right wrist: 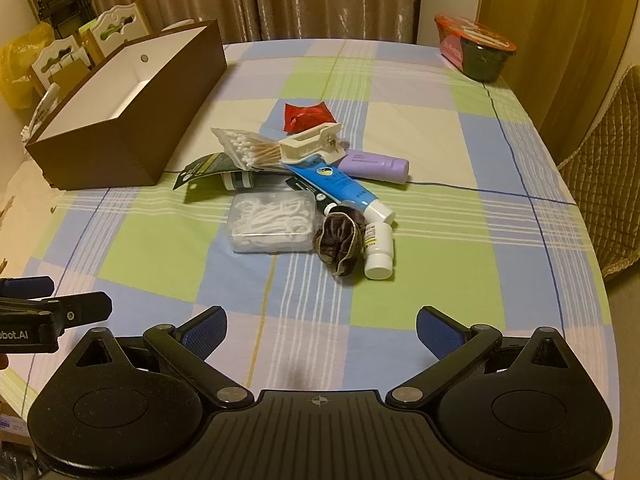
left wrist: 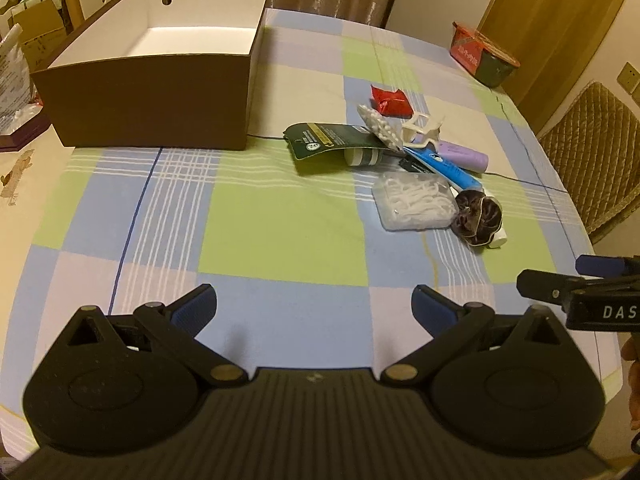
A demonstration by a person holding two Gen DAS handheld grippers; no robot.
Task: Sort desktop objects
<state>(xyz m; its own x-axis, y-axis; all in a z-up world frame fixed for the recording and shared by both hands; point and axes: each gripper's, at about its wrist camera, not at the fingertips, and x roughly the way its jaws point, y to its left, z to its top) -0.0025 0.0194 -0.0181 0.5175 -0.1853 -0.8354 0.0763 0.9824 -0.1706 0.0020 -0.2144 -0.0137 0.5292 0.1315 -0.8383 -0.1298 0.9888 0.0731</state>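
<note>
both the left claw [left wrist: 314,304] and right claw [right wrist: 322,326] are held released, nothing grasped. ahead of the right claw, the pile [right wrist: 304,184] is tangled; neighbours could be dragged along when one item is lifted.

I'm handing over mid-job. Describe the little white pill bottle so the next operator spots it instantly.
Start at the brown box on the checked tablecloth, then go to the pile of toiletries beside it. At the pile's near edge, the white bottle lies on its side against the dark scrunchie, just below the blue tube. It alone is short and white-capped, with a printed label.
</note>
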